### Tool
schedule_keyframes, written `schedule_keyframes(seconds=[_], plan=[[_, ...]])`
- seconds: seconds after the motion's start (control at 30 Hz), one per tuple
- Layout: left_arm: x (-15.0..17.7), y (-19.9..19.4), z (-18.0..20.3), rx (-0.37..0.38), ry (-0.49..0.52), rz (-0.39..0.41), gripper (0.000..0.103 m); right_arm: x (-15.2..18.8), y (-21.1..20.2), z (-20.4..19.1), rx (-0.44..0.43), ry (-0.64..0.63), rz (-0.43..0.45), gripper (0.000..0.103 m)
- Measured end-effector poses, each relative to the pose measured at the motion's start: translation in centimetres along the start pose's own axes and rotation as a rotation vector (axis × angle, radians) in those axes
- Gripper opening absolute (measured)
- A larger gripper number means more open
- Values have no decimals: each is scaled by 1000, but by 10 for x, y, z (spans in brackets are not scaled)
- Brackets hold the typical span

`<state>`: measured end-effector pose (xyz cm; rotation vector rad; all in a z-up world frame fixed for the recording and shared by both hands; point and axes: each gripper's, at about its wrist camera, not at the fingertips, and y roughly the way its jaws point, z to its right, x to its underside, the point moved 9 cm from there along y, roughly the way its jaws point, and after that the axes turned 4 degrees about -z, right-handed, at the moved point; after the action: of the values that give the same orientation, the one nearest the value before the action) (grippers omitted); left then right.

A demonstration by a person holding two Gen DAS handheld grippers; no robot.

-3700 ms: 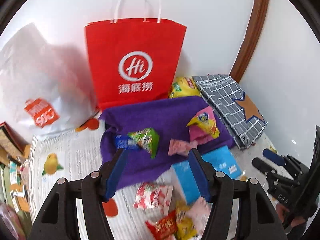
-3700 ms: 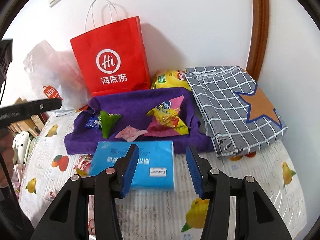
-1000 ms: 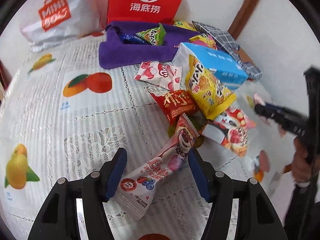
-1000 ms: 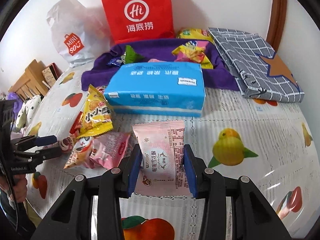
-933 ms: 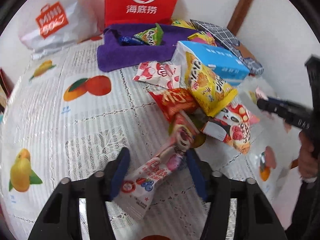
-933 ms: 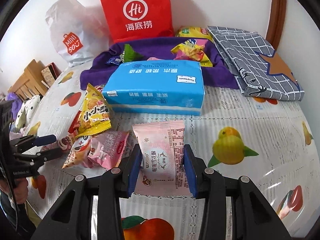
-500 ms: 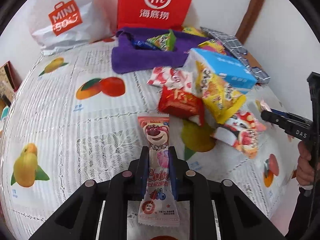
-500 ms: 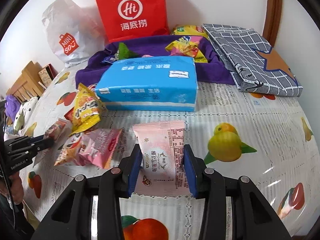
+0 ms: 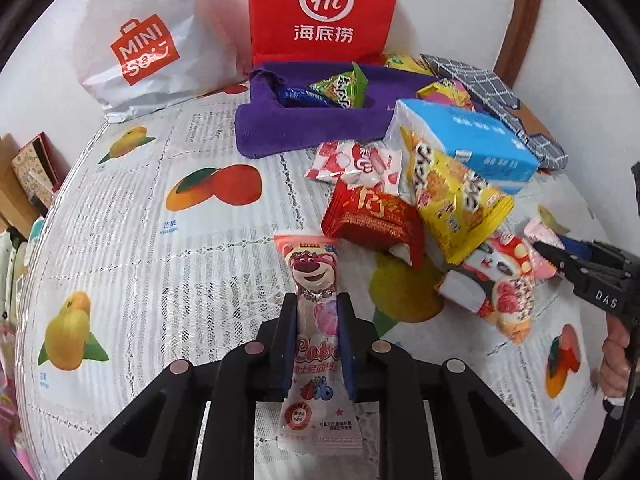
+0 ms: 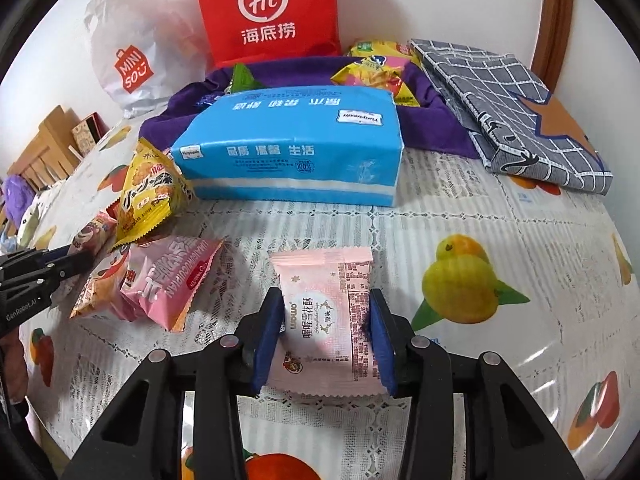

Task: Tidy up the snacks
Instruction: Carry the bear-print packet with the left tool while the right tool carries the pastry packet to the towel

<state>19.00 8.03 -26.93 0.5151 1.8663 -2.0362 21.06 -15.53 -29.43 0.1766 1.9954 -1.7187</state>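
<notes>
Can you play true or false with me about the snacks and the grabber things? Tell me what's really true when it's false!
1. The left gripper is pinching the long bear snack. True.
2. The right gripper is empty. False: it is shut on a pink snack packet.
3. The red paper bag stands behind the purple cloth. True.
4. The blue tissue pack is inside the red bag. False: it lies on the tablecloth.

Bright, sharp, fisheye-warped dark corners
</notes>
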Motion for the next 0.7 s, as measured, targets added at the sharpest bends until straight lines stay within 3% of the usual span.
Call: schedule_keyframes(seconds=[0.4, 0.7], plan=[[-12, -33, 10, 67, -60, 26, 18, -12, -36, 5, -2, 3, 70, 40], [-42, -61, 32, 115, -38, 81, 18, -44, -71, 3, 1, -6, 151, 40]])
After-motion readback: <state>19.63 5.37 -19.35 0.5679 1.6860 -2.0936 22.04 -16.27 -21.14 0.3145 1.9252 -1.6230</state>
